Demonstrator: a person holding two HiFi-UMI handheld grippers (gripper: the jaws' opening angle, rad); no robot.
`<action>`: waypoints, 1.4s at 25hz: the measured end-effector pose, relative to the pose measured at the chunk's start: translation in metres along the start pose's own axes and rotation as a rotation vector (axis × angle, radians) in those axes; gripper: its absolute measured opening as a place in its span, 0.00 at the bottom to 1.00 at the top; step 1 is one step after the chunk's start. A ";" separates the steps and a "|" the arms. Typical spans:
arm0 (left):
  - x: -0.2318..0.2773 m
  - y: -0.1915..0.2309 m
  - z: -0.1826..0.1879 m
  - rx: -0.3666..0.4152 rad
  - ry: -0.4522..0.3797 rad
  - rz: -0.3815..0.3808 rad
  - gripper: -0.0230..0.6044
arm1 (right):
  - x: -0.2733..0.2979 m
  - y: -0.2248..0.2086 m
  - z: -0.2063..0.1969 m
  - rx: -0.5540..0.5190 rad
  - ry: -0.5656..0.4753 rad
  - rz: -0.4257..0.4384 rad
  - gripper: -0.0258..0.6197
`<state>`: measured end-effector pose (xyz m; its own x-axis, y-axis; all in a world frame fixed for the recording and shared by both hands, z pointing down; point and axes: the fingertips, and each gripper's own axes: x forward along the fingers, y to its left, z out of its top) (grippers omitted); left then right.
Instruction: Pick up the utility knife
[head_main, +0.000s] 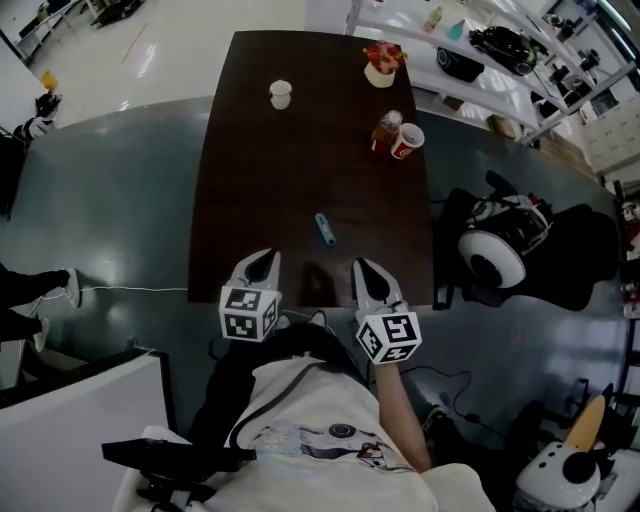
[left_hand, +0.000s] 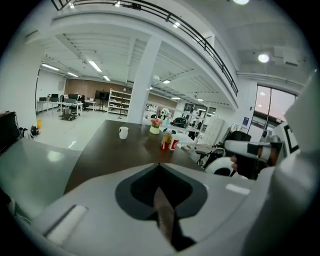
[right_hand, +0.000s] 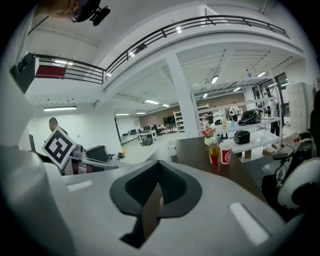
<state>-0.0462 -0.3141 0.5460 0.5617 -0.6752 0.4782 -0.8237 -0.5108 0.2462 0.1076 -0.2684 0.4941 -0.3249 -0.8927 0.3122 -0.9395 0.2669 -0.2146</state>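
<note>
- The utility knife (head_main: 325, 228), a small bluish tool, is lying flat on the dark table (head_main: 250, 180), in the nearer half and roughly midway across its width. It is sitting slightly askew, and nothing is touching it.
- The left gripper (head_main: 264, 258) is hovering at the table's near edge, to the near left of the knife and clearly apart from it. In the left gripper view its two jaws are pressing together at the tips, with nothing caught between them.
- The right gripper (head_main: 363, 266) is hanging over the same edge, to the near right of the knife and also apart from it. In the right gripper view its jaws are likewise meeting along their length and carrying nothing.
- The knife is resting a little farther up the table than both sets of tips, in the gap between the two grippers.
- Each gripper is showing its marker cube at the rear, close to the person's torso, and a bare forearm (head_main: 400, 410) is running up to the right one.
- Farther up the table, a white cup (head_main: 281, 94) is standing left of centre.
- An amber bottle (head_main: 386, 130) and a red paper cup (head_main: 407, 141) are standing just beside each other near the right edge.
- A flower pot (head_main: 383, 62) is sitting by the far right corner.
- To the right of the table, a white and black rounded device (head_main: 492, 255) is resting on a black chair (head_main: 570, 255).
</note>
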 end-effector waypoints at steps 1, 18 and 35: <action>0.006 0.004 -0.007 -0.011 0.021 0.007 0.03 | 0.005 -0.003 -0.007 0.007 0.021 0.006 0.04; 0.064 0.041 -0.146 -0.113 0.384 0.092 0.03 | 0.065 -0.057 -0.144 0.087 0.405 0.016 0.04; 0.077 0.059 -0.150 -0.156 0.415 0.110 0.03 | 0.124 -0.078 -0.177 0.125 0.548 0.042 0.04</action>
<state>-0.0627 -0.3162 0.7242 0.4176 -0.4341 0.7982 -0.8964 -0.3405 0.2837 0.1214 -0.3356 0.7133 -0.4016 -0.5540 0.7292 -0.9155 0.2232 -0.3347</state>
